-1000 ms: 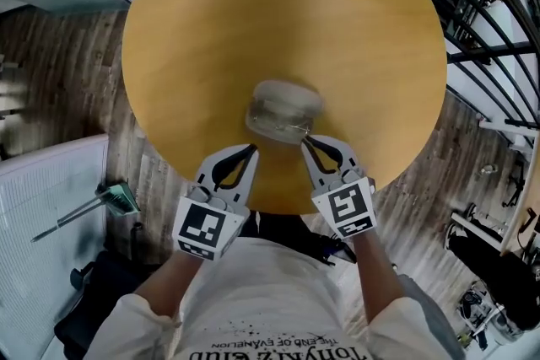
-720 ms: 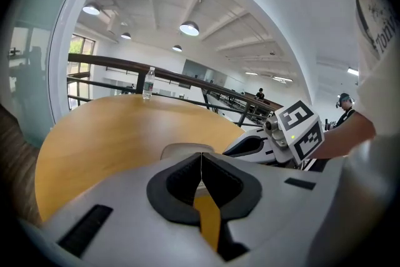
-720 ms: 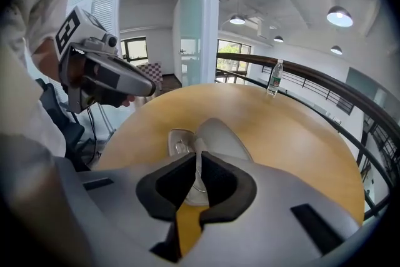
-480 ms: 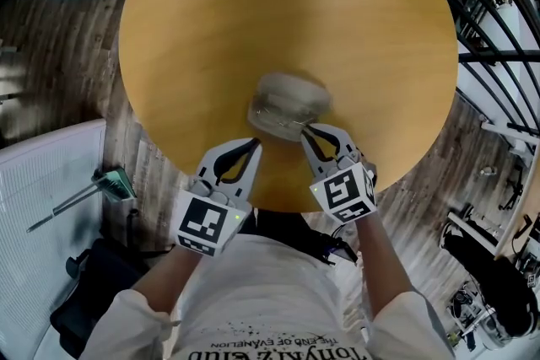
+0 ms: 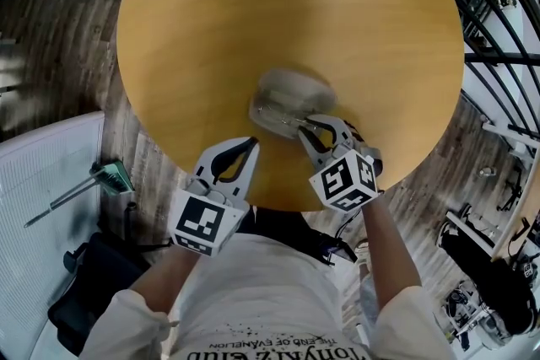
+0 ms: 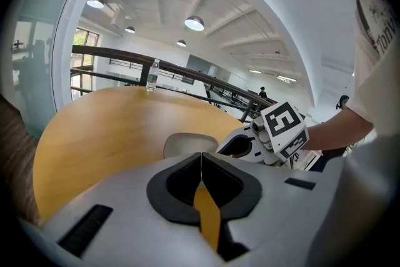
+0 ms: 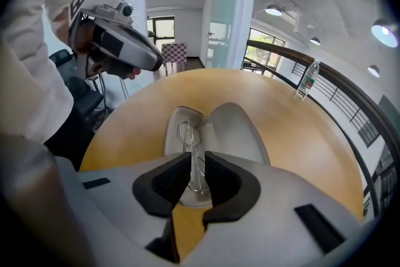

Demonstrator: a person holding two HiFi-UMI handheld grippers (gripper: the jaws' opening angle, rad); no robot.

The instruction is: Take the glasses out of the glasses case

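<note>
Pale round wooden table fills the head view, standing on a dark plank floor. Black curved railings run along the right and a white ribbed panel lies at the lower left. A clear bottle stands upright by the railing, past the far rim. The room beyond has a white ceiling with round lamps.

Near the person's side of the table lies the case, a smooth grey oval shell, open with both halves lying flat side by side. The glasses, thin wire-framed, rest in the half on the person's left.

The right gripper sits at the case's near end. Its jaws stand a narrow gap apart with the wire frame showing between them, and I cannot tell whether the pads touch it. The left gripper hangs over the table's near edge, just beside the case, its black pads pressed together on nothing.
</note>
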